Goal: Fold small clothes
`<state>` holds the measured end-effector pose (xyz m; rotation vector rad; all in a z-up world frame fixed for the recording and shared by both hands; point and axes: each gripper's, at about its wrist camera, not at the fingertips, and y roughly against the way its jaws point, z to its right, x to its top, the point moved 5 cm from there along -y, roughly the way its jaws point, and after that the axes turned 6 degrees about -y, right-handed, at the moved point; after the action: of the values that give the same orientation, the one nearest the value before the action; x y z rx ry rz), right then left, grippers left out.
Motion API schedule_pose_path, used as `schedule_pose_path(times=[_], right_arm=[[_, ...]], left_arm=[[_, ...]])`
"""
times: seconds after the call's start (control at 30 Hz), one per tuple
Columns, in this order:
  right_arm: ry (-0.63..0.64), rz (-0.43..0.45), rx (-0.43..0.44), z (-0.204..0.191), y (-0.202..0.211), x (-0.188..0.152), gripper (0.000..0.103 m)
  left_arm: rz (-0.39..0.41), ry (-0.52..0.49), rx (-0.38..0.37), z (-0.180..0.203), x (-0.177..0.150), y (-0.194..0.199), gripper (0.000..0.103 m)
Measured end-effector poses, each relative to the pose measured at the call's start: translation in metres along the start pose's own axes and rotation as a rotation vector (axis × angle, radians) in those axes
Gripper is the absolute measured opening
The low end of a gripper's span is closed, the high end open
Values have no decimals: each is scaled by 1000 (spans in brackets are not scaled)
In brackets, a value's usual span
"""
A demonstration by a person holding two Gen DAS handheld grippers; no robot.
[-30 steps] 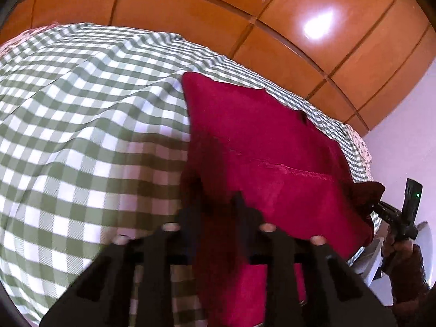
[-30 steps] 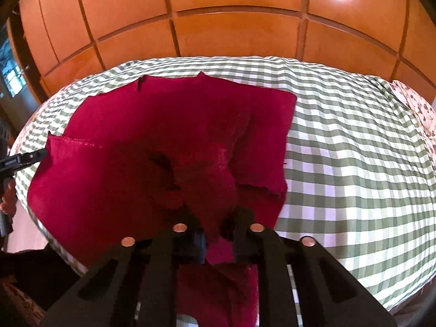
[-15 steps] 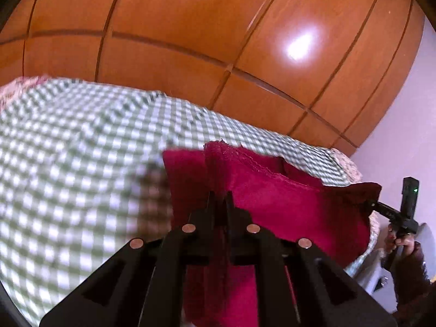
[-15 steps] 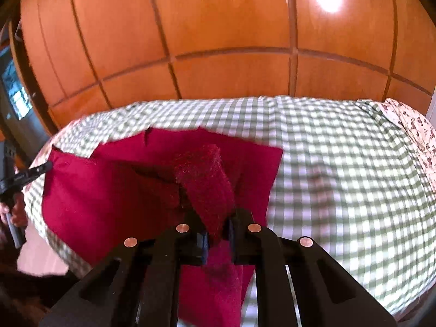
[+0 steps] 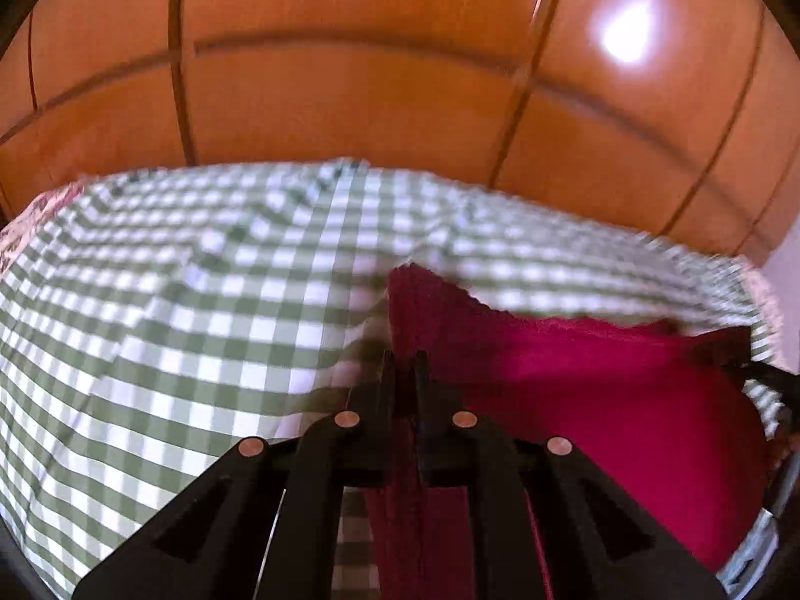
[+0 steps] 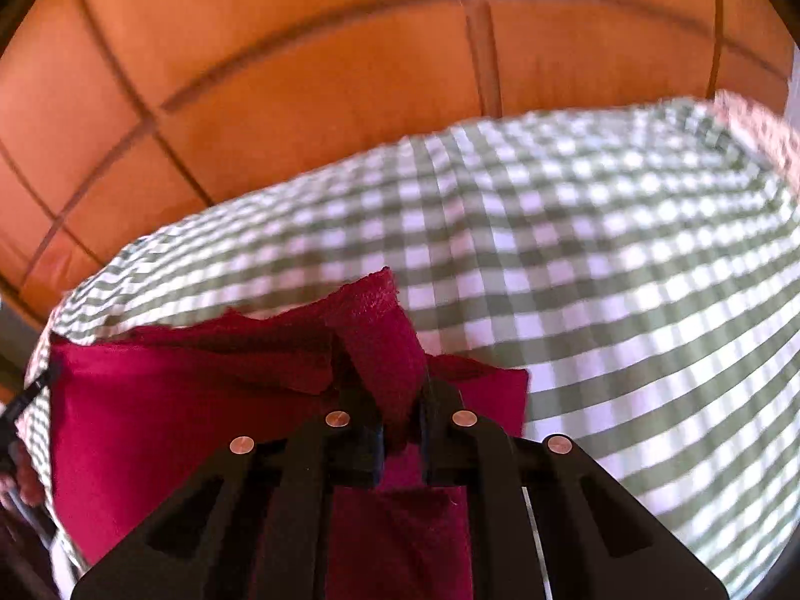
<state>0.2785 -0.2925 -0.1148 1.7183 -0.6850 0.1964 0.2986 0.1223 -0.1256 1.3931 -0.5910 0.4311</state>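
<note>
Two black fingers of the left gripper (image 5: 404, 365) are pinched on an edge of the red cloth (image 5: 575, 400), lifted over the checked sheet (image 5: 200, 325) — wood panels (image 5: 350, 100) behind. In the right view, the right gripper (image 6: 404, 400) clamps another raised corner of the cloth (image 6: 175, 410), which spreads leftward over the sheet (image 6: 600, 275).

A bed (image 5: 200, 330) with a green and white check sheet (image 6: 625, 300) carries the things. The sheet covers the whole top and has soft wrinkles. A red cloth (image 5: 600, 400) lies on the sheet near the bed's front edge, with part of it lifted off the sheet. A flowered cloth (image 6: 760, 130) shows at one far corner of the bed.
</note>
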Motion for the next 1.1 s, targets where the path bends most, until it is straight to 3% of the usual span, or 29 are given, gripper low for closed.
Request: schedule_pose_path(times=[0.07, 0.13, 0.17, 0.2, 0.23, 0.33, 0.4, 0.47, 0.57, 0.7, 0.73, 0.8, 0.83, 0.9, 0.97, 1.03, 1.1], right_arm=[[2, -6, -13, 2, -11, -4, 11], [-12, 0, 10, 4, -7, -4, 21], [-15, 11, 17, 5, -1, -3, 42], [-17, 32, 11, 6, 7, -3, 69], [-26, 79, 3, 10, 22, -4, 72], [-55, 151, 20, 23, 58, -11, 71], [-2, 179, 53, 16, 81, -24, 59], [110, 150, 111, -7, 94, -47, 54], [223, 102, 133, -35, 84, -64, 50], [260, 5, 170, -66, 37, -52, 50], [247, -43, 180, -71, 16, -44, 50], [219, -49, 111, -69, -11, -28, 50], [155, -43, 75, -60, -26, -14, 50], [9, -38, 96, -44, -36, 2, 50], [-59, 19, 70, -34, -26, 14, 51], [-99, 41, 93, -25, -11, 13, 60], [-89, 67, 93, -17, 10, 5, 63]], left_arm=[[-47, 7, 15, 0, -7, -14, 11], [-29, 45, 17, -7, -9, -6, 24], [-17, 68, 19, -11, -10, 0, 35], [5, 100, 4, -17, -12, 11, 37], [17, 115, -5, -19, -14, 18, 36], [73, 109, -21, -21, -27, 46, 36], [94, 74, -46, -13, -41, 63, 36], [106, 22, -49, 1, -60, 77, 36], [83, -12, -89, 23, -88, 87, 37], [44, -47, -58, 39, -117, 86, 40], [41, -41, -57, 39, -122, 88, 40], [44, -14, -66, 36, -128, 97, 40], [45, -5, -65, 34, -129, 101, 40], [41, 27, -46, 19, -131, 102, 41], [46, 79, -48, 1, -136, 110, 43], [49, 148, -81, -17, -141, 114, 48], [51, 205, -120, -32, -148, 117, 48]])
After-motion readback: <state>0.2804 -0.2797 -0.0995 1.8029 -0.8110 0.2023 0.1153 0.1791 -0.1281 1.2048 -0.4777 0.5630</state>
